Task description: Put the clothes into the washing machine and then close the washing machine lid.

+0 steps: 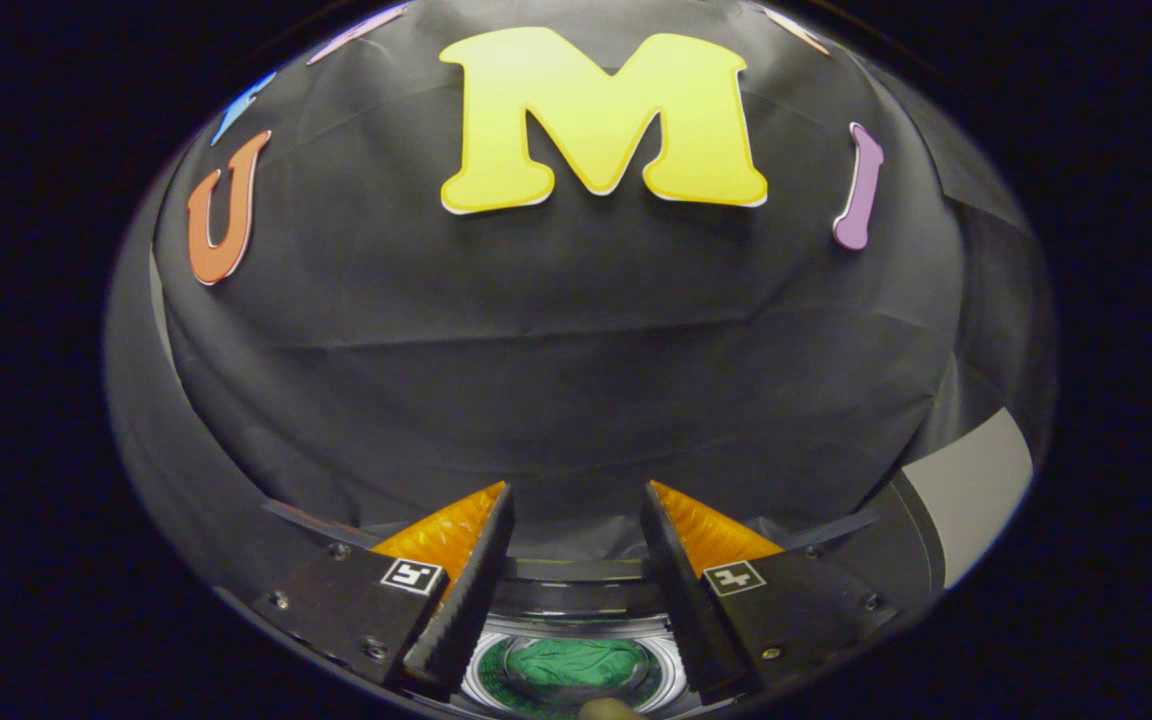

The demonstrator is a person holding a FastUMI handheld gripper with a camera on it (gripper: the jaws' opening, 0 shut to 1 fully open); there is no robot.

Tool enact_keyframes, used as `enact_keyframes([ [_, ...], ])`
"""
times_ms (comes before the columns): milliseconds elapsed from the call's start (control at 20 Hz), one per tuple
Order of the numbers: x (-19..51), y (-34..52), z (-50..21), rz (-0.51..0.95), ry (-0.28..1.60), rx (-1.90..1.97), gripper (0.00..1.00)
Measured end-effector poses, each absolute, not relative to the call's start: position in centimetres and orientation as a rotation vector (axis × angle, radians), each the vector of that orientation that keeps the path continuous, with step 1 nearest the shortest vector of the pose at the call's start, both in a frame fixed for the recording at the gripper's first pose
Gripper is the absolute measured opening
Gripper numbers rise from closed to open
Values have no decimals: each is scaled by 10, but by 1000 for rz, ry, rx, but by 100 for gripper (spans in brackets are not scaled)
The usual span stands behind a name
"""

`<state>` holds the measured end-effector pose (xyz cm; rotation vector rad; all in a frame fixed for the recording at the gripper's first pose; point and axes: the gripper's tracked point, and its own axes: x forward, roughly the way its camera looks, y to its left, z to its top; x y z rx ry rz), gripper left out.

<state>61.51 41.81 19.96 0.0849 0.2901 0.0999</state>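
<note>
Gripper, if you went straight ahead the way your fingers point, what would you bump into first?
Probably the black cloth wall. The gripper is open and holds nothing, and nothing shows between it and the wall. The green cloth lies below the fingers, off that line.

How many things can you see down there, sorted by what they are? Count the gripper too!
Green clothes, bunched inside the drum, between the fingers: 1
Washing machine, its round opening seen from above: 1
Gripper, fingers apart with nothing held: 1
Total: 3
</note>
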Motion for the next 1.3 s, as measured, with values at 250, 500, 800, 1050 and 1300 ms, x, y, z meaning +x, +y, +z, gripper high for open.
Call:
enact_keyframes([
  [250,585,416,191,98,288,77,81],
  [500,553,414,175,93,289,76,81],
  [800,528,414,159,90,309,76,81],
  [1050,517,414,144,92,348,85,81],
  [1300,491,413,112,99,409,72,81],
])
